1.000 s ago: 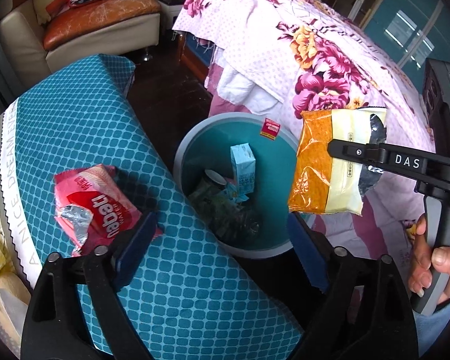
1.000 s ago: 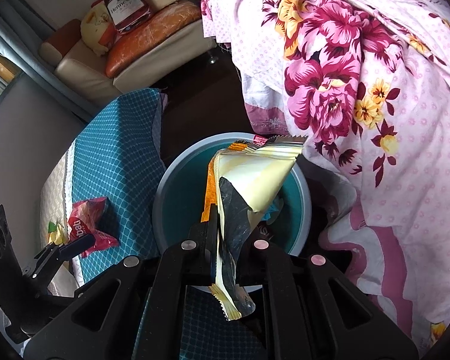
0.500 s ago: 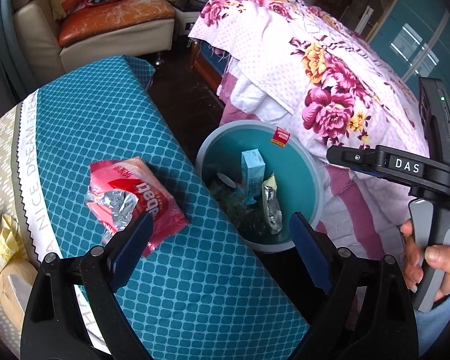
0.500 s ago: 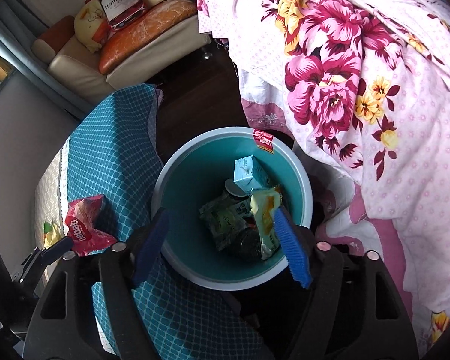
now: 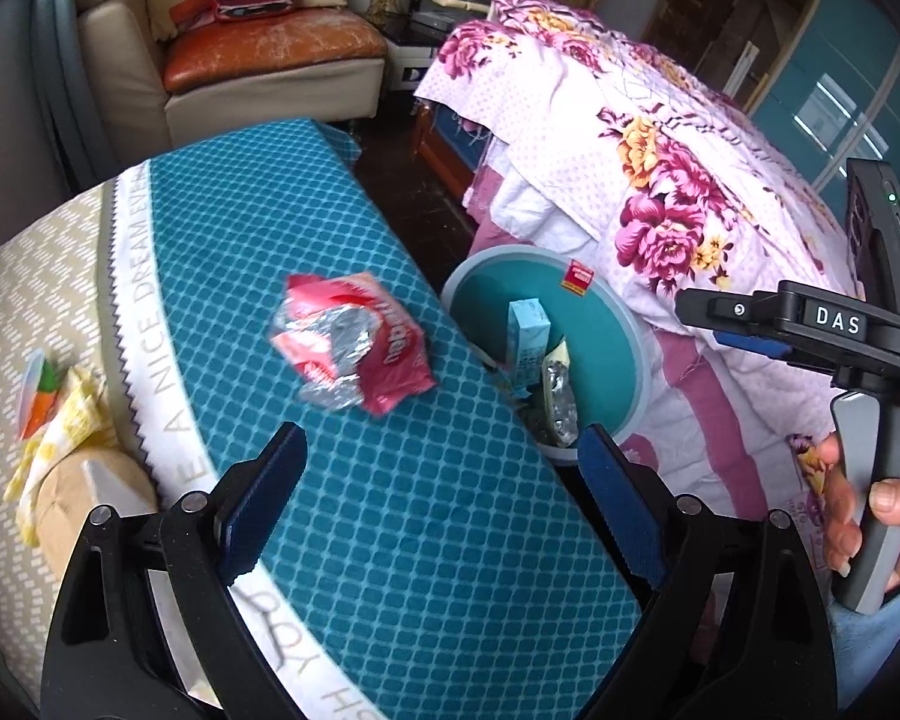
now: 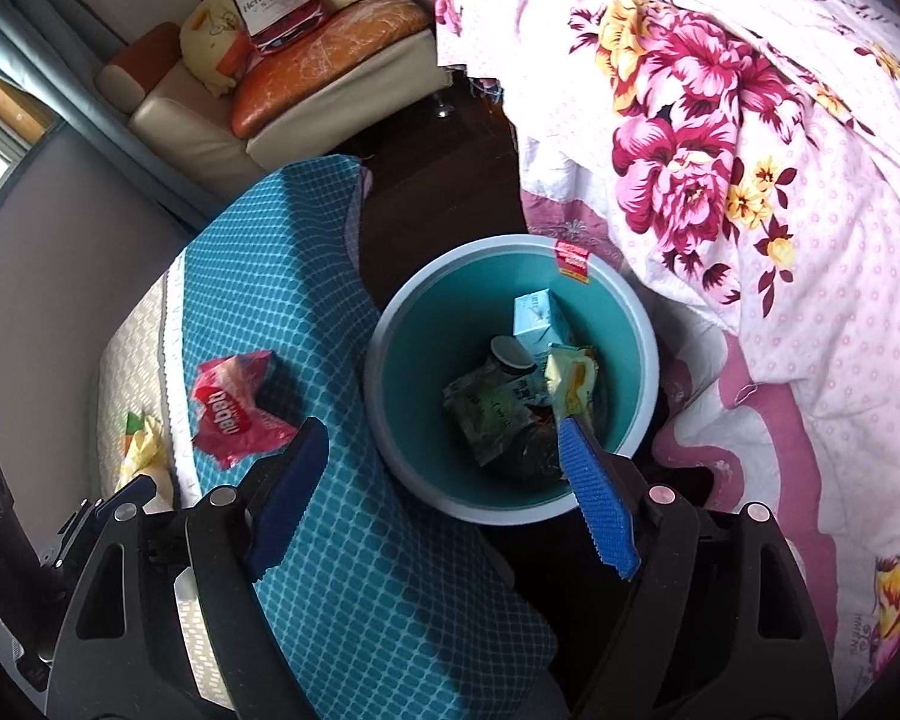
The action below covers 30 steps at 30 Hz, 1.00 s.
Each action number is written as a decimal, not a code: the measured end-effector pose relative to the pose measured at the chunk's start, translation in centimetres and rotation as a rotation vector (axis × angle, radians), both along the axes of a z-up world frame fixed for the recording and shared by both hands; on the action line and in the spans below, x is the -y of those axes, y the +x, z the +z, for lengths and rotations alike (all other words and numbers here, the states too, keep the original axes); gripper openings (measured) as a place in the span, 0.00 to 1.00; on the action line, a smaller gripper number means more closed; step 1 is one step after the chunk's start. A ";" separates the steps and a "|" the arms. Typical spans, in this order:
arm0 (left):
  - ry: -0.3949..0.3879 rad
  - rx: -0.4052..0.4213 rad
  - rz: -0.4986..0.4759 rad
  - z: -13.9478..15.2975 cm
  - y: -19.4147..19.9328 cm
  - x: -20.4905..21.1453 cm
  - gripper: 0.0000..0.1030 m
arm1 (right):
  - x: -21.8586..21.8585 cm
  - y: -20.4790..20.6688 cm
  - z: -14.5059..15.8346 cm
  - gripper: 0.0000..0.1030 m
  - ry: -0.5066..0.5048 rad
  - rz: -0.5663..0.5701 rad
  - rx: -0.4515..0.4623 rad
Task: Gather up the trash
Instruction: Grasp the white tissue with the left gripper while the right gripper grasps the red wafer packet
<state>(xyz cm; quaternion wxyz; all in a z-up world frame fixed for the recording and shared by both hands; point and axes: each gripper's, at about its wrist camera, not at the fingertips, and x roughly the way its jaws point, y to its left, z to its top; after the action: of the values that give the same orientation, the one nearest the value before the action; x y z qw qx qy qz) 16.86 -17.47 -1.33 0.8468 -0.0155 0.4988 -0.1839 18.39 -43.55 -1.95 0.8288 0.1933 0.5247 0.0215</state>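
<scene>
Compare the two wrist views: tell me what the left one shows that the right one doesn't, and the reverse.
Only the left wrist view shows the person's hand on the right gripper's handle, and teal cabinet doors behind the bed.

Only the right wrist view looks straight down into the bin, showing a green packet and round lid at the bottom.

Both show the teal bin, the light blue carton, the dropped yellow wrapper, the red wrapper on the teal cloth, and the floral quilt.
</scene>
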 end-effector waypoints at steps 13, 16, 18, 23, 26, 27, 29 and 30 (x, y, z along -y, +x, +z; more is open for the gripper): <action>-0.022 -0.007 0.139 -0.5 -2.9 -8.2 0.90 | -7.5 -1.2 1.2 0.74 -0.024 0.132 -0.011; -0.030 -0.018 0.163 -1.1 -3.0 -9.7 0.90 | -9.0 -1.2 1.3 0.74 -0.040 0.158 -0.019; -0.040 -0.028 0.183 -1.5 -2.8 -10.7 0.90 | -10.0 -1.2 1.3 0.74 -0.050 0.174 -0.026; -0.053 -0.041 0.213 -2.4 -2.4 -12.5 0.90 | -11.7 -0.5 0.9 0.74 -0.072 0.201 -0.046; -0.050 -0.035 0.204 -3.0 -2.7 -13.3 0.90 | -12.8 0.1 0.4 0.74 -0.088 0.224 -0.063; -0.050 -0.042 0.199 -3.3 -2.8 -13.5 0.90 | -13.3 0.4 0.1 0.74 -0.091 0.234 -0.069; -0.059 -0.035 0.183 -3.7 -3.2 -13.8 0.90 | -14.0 0.9 -0.4 0.74 -0.098 0.252 -0.081; -0.051 -0.024 0.178 -3.7 -3.4 -13.8 0.89 | -14.4 1.1 -0.7 0.74 -0.099 0.261 -0.088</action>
<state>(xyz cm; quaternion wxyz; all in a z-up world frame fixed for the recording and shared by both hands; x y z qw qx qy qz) 13.43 -3.62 -4.99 0.8532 -0.0834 0.5007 -0.1203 19.51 -29.14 -2.66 0.8037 0.0830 0.5816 0.0945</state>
